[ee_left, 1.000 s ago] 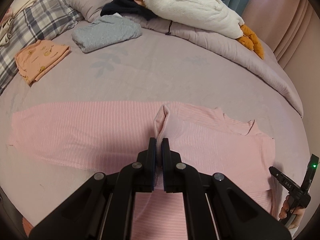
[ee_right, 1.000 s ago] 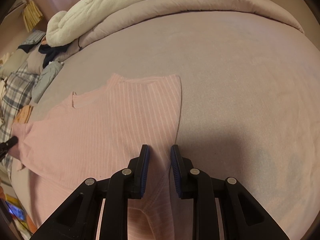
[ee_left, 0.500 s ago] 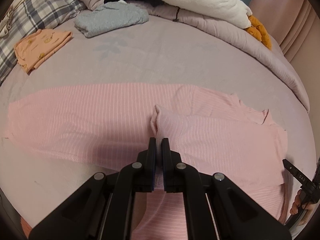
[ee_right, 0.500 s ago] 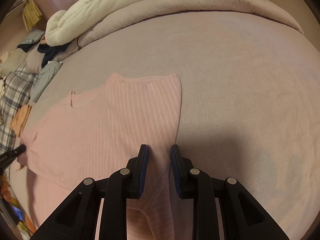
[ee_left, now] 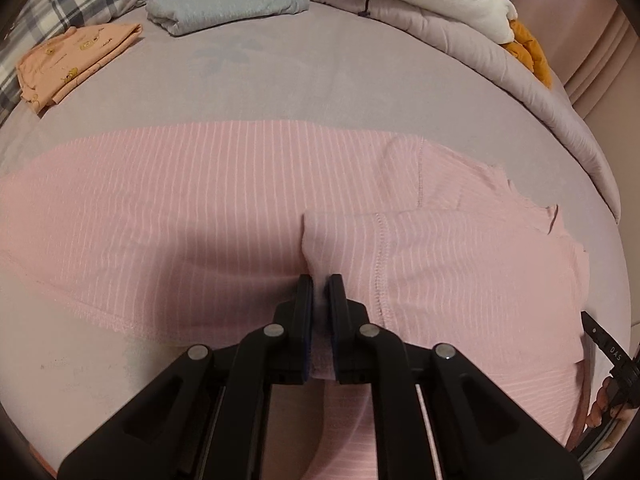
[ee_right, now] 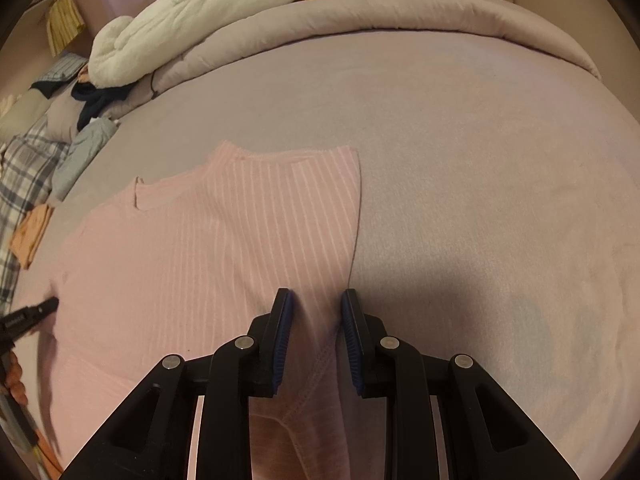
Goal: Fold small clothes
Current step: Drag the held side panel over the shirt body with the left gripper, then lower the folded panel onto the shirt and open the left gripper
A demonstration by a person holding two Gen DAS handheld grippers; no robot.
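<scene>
The pink striped top (ee_left: 200, 208) lies flat on the bed (ee_left: 320, 88). The left hand-held gripper (ee_left: 320, 280) pinches its folded-over sleeve; the right hand-held gripper (ee_right: 314, 300) is a little open around the hem, gripping nothing. Next, probably, lay the sleeve down and let go. The gripper marking is too small to read surely.

One pink top (ee_left: 208, 200), two folded garments (ee_left: 228, 4)

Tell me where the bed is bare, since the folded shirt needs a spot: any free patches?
Bare sheet lies right of the pink shirt, up to the rolled duvet. Another strip runs between the shirt and the grey folded top. The far-left corner is crowded with folded clothes.
</scene>
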